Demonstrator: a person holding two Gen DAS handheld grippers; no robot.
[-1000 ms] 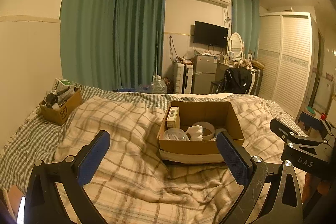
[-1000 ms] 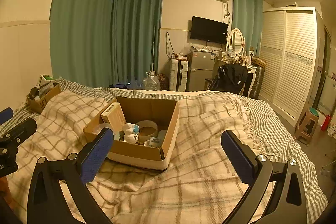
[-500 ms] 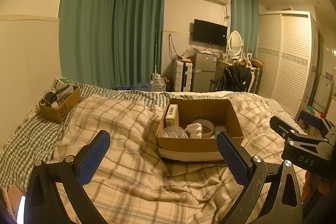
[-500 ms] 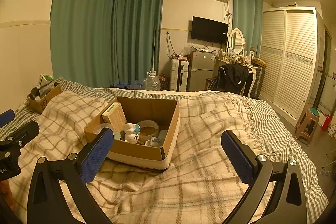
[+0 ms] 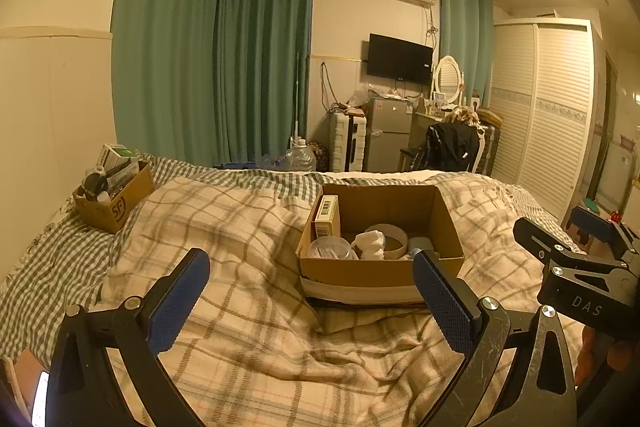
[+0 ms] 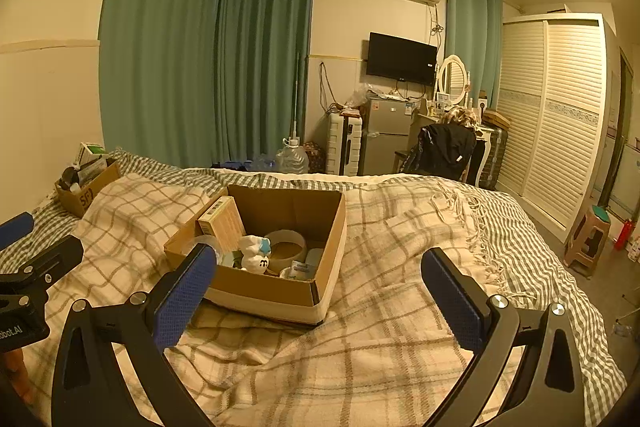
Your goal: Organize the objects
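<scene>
An open cardboard box (image 5: 380,273) sits on the plaid blanket (image 5: 224,227) in the middle of the bed; it also shows in the right wrist view (image 6: 280,291). It holds a tall yellow carton (image 6: 222,227), a white figurine (image 6: 256,253), a tape roll (image 6: 286,247) and small items. My left gripper (image 5: 308,297) is open and empty, in front of the box. My right gripper (image 6: 320,291) is open and empty, just right of the box front. Each gripper shows at the edge of the other's view.
A smaller cardboard box (image 5: 112,201) full of items stands at the bed's far left by the wall. Beyond the bed are a water jug (image 5: 298,159), a fridge (image 5: 386,135), a chair with a black jacket (image 5: 450,147) and a wardrobe (image 5: 544,115). A stool (image 6: 588,239) stands on the floor, right.
Both views have shifted slightly; the box sits a little lower and closer in frame. Both grippers stay open and empty.
</scene>
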